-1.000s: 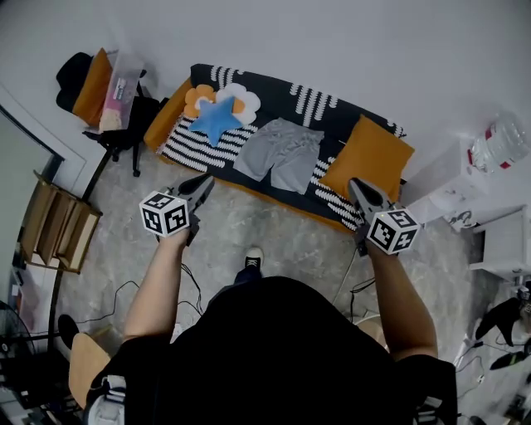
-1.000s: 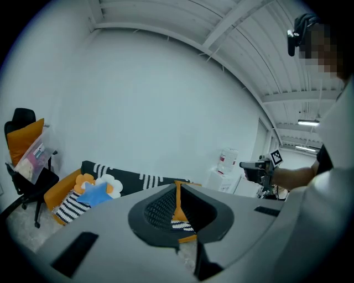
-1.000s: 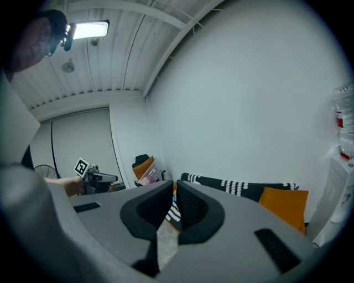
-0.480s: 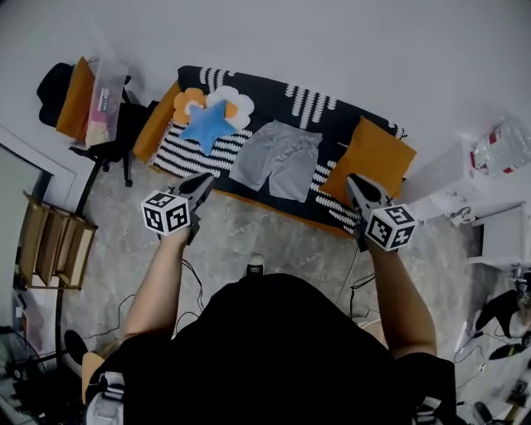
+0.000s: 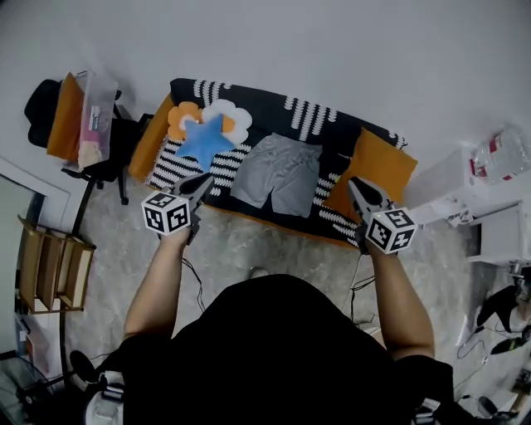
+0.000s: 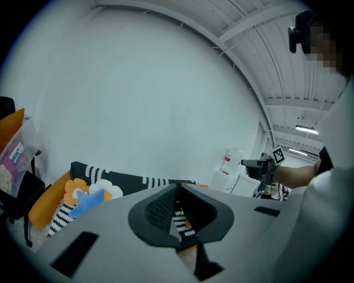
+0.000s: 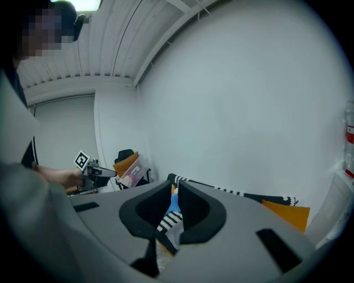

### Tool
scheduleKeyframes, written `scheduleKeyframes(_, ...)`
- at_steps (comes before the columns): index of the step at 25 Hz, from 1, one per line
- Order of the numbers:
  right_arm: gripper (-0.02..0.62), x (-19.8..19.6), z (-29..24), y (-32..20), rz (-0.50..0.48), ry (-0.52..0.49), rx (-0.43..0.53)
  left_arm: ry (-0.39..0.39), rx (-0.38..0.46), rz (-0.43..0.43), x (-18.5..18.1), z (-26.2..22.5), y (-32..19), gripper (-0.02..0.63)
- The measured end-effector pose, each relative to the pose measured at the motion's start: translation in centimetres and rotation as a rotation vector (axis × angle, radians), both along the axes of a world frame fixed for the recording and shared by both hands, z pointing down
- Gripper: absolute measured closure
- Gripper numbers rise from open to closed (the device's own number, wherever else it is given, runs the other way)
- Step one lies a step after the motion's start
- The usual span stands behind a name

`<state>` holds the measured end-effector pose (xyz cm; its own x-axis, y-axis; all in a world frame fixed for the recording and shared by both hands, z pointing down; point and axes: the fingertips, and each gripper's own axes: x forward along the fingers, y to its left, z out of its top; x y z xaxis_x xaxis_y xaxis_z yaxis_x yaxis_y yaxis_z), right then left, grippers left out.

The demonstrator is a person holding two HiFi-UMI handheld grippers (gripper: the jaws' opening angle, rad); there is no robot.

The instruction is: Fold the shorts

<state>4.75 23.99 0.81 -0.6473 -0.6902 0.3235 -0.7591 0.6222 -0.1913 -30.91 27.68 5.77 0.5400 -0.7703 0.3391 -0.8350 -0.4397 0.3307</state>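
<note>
Grey shorts (image 5: 278, 173) lie flat mid-sofa (image 5: 328, 116), between a star cushion (image 5: 203, 139) and an orange cushion (image 5: 377, 166). Left gripper (image 5: 206, 178) jaws together, empty. Right gripper (image 5: 354, 183) jaws just opening, narrow gap, empty.

— How's the light at your end?
— Bright and even on my screens. A ceiling lamp (image 7: 88, 4) glows at the top of the right gripper view, and a strip light (image 6: 306, 129) shows far off in the left one. No glare on the white wall (image 5: 332, 50), only faint shadows on the floor (image 5: 249, 249).
— And sharpness?
— Head view is crisp. Both gripper views bulge and go black at the corners.
</note>
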Motion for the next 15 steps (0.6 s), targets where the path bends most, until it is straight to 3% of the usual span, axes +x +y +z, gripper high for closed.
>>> scheduleKeyframes(15,0.549,-3.2,-0.2,-3.6,0.051,0.021,0.024,0.002,0.026,0.064,-2.5,0.1,-5.7,0.565)
